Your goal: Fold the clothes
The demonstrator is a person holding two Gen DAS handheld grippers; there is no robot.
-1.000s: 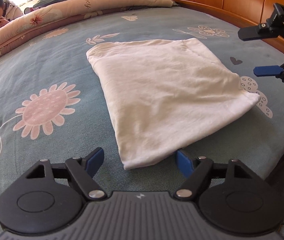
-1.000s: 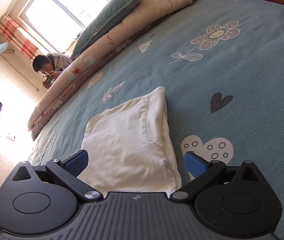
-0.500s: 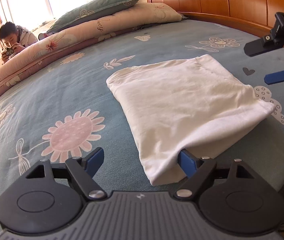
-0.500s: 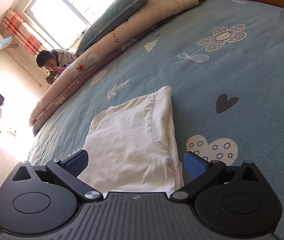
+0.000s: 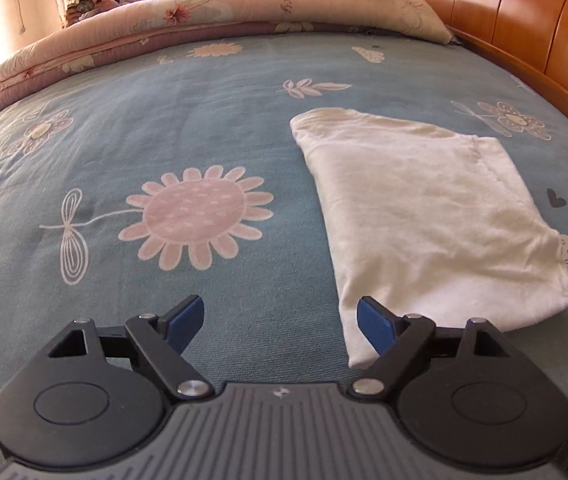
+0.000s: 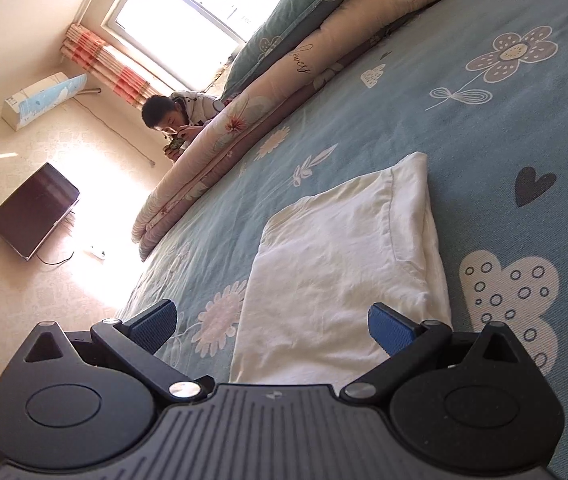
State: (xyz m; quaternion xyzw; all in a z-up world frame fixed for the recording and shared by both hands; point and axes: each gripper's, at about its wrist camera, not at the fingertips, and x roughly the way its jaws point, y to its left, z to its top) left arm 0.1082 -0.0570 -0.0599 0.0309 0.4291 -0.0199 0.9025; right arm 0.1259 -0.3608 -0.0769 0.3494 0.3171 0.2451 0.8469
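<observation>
On the blue flowered bedsheet (image 5: 164, 120), folded white garment (image 5: 424, 216) lying flat. Left gripper (image 5: 280, 320) spread wide and opening further, gripping nothing, its right pad (image 5: 376, 322) over the garment's near corner, gap mostly over bare sheet. Right gripper (image 6: 272, 324) wide apart, empty, garment's near edge between the pads, partly hidden behind the body. Contact with cloth hard to judge.

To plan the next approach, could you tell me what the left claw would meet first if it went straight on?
Most likely the bare blue floral bedsheet. The left claw, opening with nothing between its pads, points down beside the folded white garment, though depth is uncertain.
</observation>
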